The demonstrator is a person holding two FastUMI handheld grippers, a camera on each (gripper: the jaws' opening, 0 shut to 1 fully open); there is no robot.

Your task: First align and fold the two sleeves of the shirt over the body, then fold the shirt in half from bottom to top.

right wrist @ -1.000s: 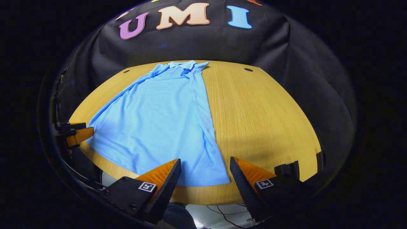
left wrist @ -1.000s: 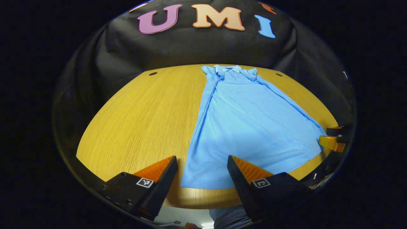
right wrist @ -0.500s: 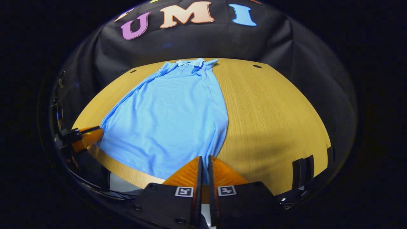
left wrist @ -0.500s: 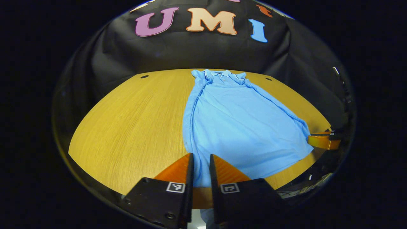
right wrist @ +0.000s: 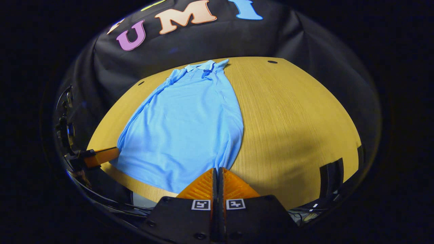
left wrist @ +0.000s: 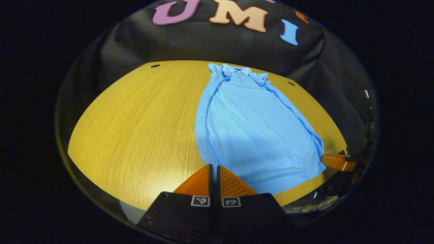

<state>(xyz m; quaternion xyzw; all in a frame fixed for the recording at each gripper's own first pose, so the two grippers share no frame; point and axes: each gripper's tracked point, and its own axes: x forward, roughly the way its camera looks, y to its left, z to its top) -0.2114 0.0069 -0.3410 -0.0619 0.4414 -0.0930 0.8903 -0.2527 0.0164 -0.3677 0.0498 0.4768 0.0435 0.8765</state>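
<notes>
A light blue polo shirt (left wrist: 251,132) lies lengthwise on the wooden table (left wrist: 135,118), collar at the far end, both sleeves folded in over the body. My left gripper (left wrist: 213,167) is shut on the shirt's near left hem corner. In the right gripper view the same shirt (right wrist: 190,125) lies ahead, and my right gripper (right wrist: 217,169) is shut on its near right hem corner. The hem between the two corners is lifted slightly off the table. In each view the other gripper's fingers show at the opposite hem corner, at the right (left wrist: 337,161) and at the left (right wrist: 101,156).
The booth's black cloth wall (left wrist: 217,47) rises behind the table's far edge. Small dark holes (left wrist: 155,65) mark the tabletop's far corners. Bare wood lies to the left of the shirt (left wrist: 135,118) and to its right (right wrist: 291,115). A dark bracket (right wrist: 330,176) sits at the near right edge.
Both grippers went from wide open around the hem corners to shut on them, then lifted a little. The shirt's lower edge has drawn in and bunched toward each grip.
</notes>
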